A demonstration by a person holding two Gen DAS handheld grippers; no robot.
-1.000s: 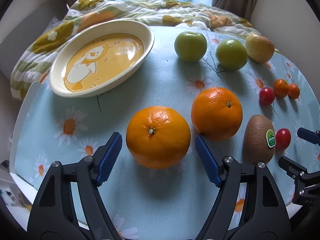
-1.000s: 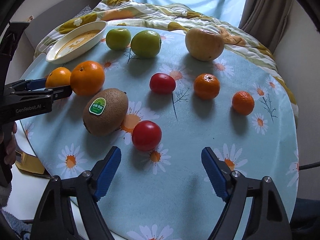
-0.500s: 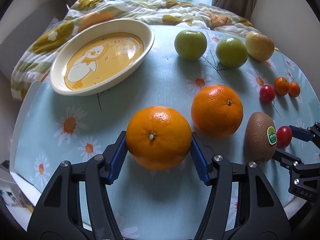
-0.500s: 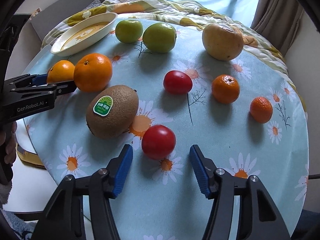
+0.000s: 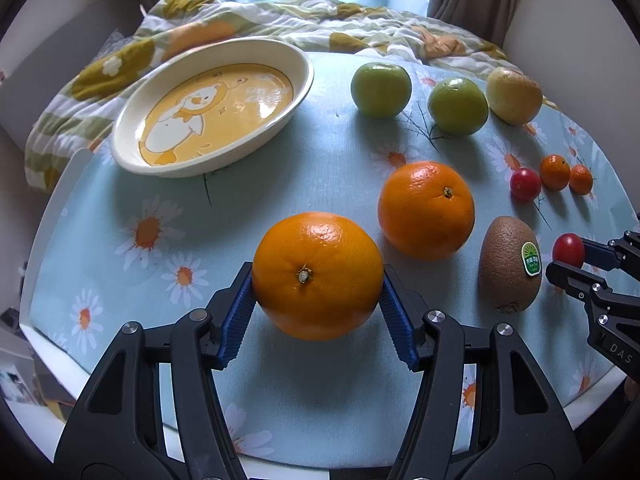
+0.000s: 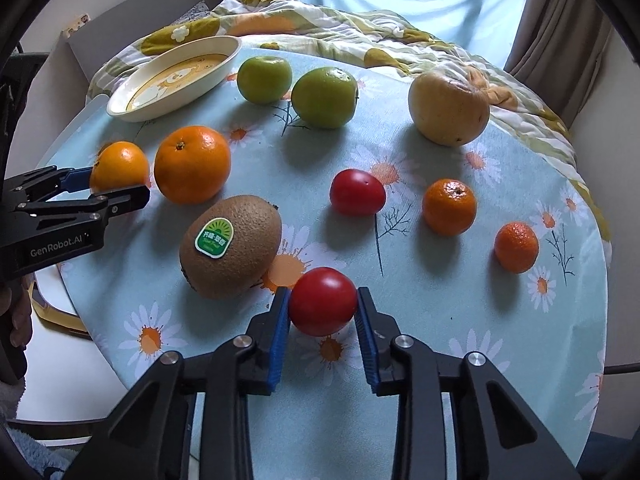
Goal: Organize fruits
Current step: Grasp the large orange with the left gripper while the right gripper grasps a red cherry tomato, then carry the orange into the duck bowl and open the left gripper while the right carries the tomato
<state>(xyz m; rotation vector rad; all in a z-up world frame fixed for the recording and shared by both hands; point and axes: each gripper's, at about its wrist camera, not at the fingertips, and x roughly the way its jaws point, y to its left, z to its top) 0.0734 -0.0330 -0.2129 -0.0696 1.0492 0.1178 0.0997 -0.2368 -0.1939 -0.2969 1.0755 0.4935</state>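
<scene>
Sitting lower centre of left wrist view, big orange (image 5: 318,276) clamped at widest girth by left hand-held gripper (image 5: 318,316): firm, heavy, dimpled rind grips well. Right hand-held gripper (image 6: 323,322) pinched on small tomato (image 6: 322,300), lower centre: light, thin-skinned, slick; gentle squeeze only. Kiwi (image 6: 231,247) just beside; dish (image 5: 132,160) upper left on desk (image 5: 320,168).

Bright fruit on a daisy-print cloth

The tablecloth (image 5: 320,168) is pale blue with white, orange-centred daisies. The oval dish (image 5: 212,112) is cream, its yellow-orange floor printed with a white duck. Two large oranges (image 5: 318,276) (image 5: 426,210) are deep orange, two apples (image 6: 264,79) (image 6: 324,97) green, a third apple (image 6: 448,109) yellowish. The kiwi (image 6: 232,246) is brown with a green-and-white sticker. Two tomatoes (image 6: 322,300) (image 6: 357,192) are red; two mandarins (image 6: 449,207) (image 6: 516,247) orange. The gripper pads (image 6: 280,332) are blue on black frames. The quilt (image 5: 320,24) shows green, ochre and white.
</scene>
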